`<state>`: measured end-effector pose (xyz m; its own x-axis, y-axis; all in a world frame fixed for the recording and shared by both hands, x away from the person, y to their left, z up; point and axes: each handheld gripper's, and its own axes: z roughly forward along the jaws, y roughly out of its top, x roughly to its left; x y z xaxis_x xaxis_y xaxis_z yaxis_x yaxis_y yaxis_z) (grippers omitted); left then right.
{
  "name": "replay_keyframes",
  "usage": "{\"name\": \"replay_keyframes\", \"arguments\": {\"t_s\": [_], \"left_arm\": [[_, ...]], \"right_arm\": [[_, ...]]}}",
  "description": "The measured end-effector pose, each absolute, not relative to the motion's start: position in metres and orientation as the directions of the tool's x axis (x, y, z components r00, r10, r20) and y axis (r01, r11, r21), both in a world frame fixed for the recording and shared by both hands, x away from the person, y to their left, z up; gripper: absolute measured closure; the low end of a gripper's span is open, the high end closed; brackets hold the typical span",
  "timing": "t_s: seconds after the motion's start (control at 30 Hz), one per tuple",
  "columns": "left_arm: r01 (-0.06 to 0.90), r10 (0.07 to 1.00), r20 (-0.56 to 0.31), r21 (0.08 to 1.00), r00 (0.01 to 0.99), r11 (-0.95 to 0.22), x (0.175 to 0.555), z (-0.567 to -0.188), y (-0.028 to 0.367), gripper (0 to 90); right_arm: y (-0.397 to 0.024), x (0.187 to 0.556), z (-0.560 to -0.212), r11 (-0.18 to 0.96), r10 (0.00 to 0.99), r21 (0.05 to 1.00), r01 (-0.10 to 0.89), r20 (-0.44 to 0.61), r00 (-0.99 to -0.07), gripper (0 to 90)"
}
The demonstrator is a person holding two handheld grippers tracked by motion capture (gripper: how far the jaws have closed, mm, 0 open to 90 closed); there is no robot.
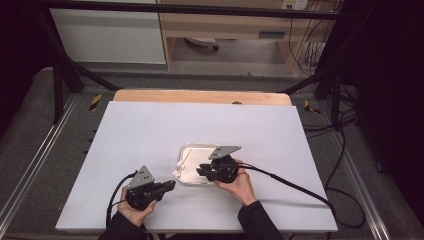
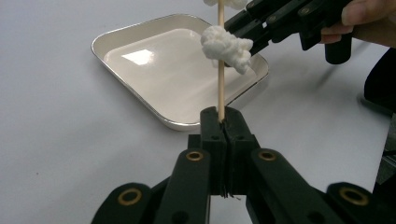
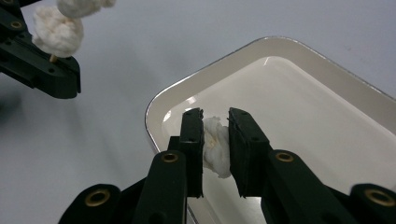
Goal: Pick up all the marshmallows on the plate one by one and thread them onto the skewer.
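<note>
1. On the white table (image 1: 150, 135), a shallow cream tray (image 1: 192, 150) is sitting near the front middle, with both grippers working at its near edge.
2. The left gripper (image 2: 223, 122) is sitting just off the tray's left front corner; its fingers are pressing together on the lower end of a thin wooden skewer (image 2: 220, 79).
3. The skewer is standing up from those fingers, tilting over the tray's corner in the high view.
4. A white fluffy lump (image 2: 227, 46) is sitting on the skewer partway up, and a second lump (image 3: 80, 6) is showing at the frame's top edge above it.
5. The right gripper (image 3: 215, 140) is hanging over the tray's near part, its fingers clamping a loose white piece (image 3: 215, 147) between them.
6. That piece is bulging out below the fingers, above the tray floor; whether it is touching the floor is unclear.
7. In the left gripper view, the right gripper's fingers are reaching in from the upper right, just behind the lump on the skewer.
8. The person's left hand (image 1: 131, 212) is gripping the left tool at the table's front edge.
9. The right hand (image 1: 239, 185) is holding the other tool just right of the tray, a black cable (image 1: 295, 187) trailing off to the right.
</note>
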<state>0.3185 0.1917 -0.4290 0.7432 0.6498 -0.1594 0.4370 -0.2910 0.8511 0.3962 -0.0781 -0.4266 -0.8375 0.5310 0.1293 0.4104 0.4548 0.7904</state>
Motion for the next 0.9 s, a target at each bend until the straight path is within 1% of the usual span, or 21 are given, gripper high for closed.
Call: {"name": "replay_keyframes", "arguments": {"t_s": [0.57,0.9], "left_arm": [[0.429,0.640,-0.156,0.853,0.753,-0.297,0.318,-0.429,0.190,88.3],[0.416,0.630,-0.146,0.856,0.763,-0.306,0.316,-0.429,0.188,88.3]], "right_arm": [[-0.093,0.390,-0.393,0.370,0.518,0.845,0.387,0.158,-0.840,77.6],[-0.103,0.388,-0.375,0.302,0.519,0.874,0.380,0.183,-0.835,77.9]]}}
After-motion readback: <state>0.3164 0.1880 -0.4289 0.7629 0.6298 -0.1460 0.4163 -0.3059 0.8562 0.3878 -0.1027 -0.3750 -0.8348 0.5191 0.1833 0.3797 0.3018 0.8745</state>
